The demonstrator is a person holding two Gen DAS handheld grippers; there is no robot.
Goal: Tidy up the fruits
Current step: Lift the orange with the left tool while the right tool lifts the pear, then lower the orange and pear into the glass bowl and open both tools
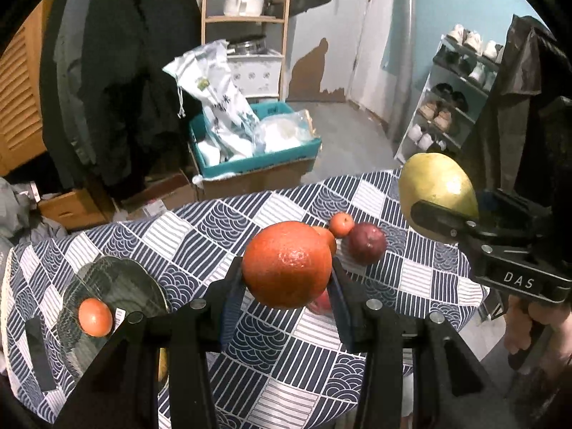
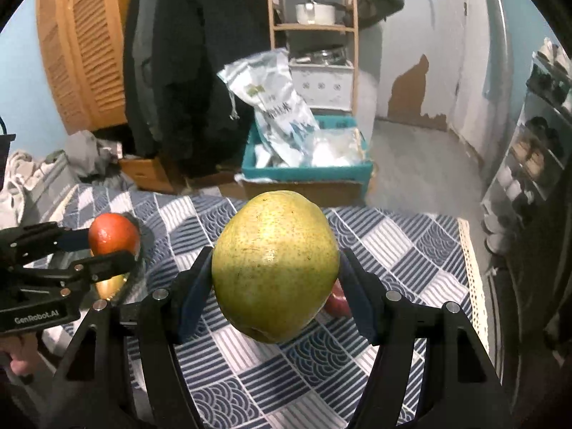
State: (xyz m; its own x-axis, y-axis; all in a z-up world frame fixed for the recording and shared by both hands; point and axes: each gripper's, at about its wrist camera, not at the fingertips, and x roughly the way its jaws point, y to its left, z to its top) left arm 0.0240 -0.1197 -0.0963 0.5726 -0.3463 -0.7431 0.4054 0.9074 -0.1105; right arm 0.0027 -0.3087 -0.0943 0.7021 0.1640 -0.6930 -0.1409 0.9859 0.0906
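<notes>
My left gripper (image 1: pixel 286 268) is shut on a large orange (image 1: pixel 286 261) and holds it above the table's patterned cloth (image 1: pixel 214 221). My right gripper (image 2: pixel 275 261) is shut on a green pear (image 2: pixel 275 268), also off the table. Each wrist view shows the other hand: the pear (image 1: pixel 436 182) at the right, the orange (image 2: pixel 112 236) at the left. A glass plate (image 1: pixel 118 282) at the left holds a small tangerine (image 1: pixel 94 316). On the cloth lie another small tangerine (image 1: pixel 341 224), a dark red fruit (image 1: pixel 367 243) and a red apple (image 2: pixel 338 302), partly hidden.
Beyond the table's far edge a teal crate (image 1: pixel 257 157) with plastic bags sits on a cardboard box. Dark coats (image 1: pixel 118 71) hang at the left, and a shoe rack (image 1: pixel 450 107) stands at the right. A person's hand (image 1: pixel 547 318) grips the right tool.
</notes>
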